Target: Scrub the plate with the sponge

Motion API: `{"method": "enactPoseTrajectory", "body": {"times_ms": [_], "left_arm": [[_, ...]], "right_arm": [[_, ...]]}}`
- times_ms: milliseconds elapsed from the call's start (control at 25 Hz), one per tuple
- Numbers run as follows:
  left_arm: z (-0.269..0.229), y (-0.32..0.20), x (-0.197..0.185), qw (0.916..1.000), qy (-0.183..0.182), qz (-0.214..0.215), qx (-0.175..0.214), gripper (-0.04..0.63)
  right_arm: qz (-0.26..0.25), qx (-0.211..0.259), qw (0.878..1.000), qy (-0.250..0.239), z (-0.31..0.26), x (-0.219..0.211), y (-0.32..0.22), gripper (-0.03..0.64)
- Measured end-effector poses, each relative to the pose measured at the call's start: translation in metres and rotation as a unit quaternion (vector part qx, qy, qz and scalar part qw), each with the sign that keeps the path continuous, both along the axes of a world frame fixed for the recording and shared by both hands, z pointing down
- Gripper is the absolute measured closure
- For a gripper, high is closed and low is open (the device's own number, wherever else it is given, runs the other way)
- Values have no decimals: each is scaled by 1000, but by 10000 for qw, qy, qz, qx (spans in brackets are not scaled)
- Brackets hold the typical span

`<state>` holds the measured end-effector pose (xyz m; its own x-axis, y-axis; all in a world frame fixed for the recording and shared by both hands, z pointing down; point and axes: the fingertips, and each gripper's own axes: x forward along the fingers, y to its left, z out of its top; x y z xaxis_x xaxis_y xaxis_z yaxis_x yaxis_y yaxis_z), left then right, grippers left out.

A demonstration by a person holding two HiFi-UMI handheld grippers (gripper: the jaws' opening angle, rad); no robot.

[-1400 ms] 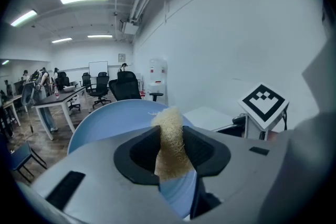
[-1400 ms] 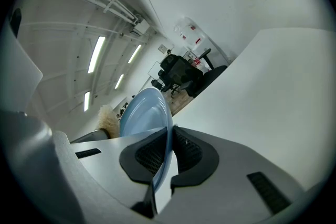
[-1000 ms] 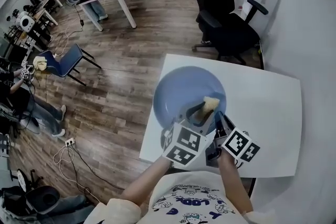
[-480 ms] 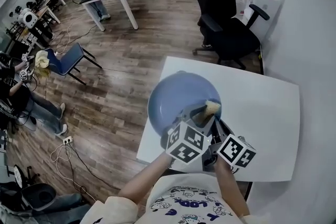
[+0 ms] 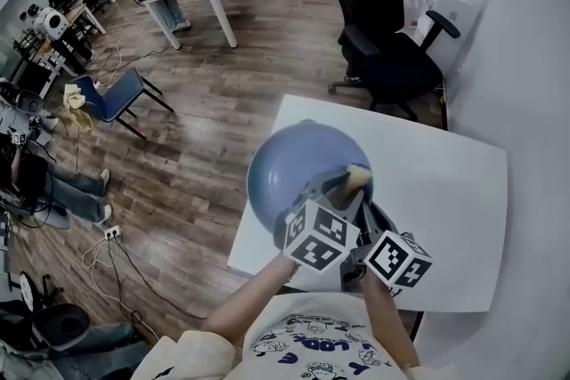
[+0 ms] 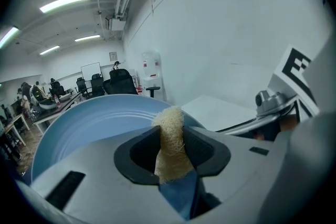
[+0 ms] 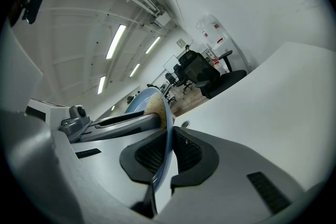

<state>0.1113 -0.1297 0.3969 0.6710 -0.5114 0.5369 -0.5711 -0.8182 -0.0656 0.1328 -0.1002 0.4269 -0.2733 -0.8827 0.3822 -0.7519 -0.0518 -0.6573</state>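
Plate (image 5: 294,165) tilted, rim clamped by right gripper (image 7: 169,157), left gripper (image 6: 170,149) pinching sponge (image 6: 169,139) lengthwise

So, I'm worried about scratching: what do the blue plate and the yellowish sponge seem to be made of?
Round blue plate: smooth, even blue with a soft sheen and a thin rim. Probably plastic or melamine, possibly glazed ceramic.
Pale yellow sponge: coarse, open, fuzzy fibres, loofah-like. Likely plant fibre, perhaps synthetic.
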Motion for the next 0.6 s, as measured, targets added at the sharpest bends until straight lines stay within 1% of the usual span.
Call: {"method": "enactPoseTrajectory", "body": {"times_ms": [360, 600], "left_arm": [[-12, -21, -7, 9989, 222, -424, -15, 454], [-14, -32, -14, 9975, 306, -641, -51, 454]], "right_arm": [[-91, 59, 9999, 34, -2, -2, 3, 583], [-135, 77, 9998, 85, -3, -3, 3, 581]]}}
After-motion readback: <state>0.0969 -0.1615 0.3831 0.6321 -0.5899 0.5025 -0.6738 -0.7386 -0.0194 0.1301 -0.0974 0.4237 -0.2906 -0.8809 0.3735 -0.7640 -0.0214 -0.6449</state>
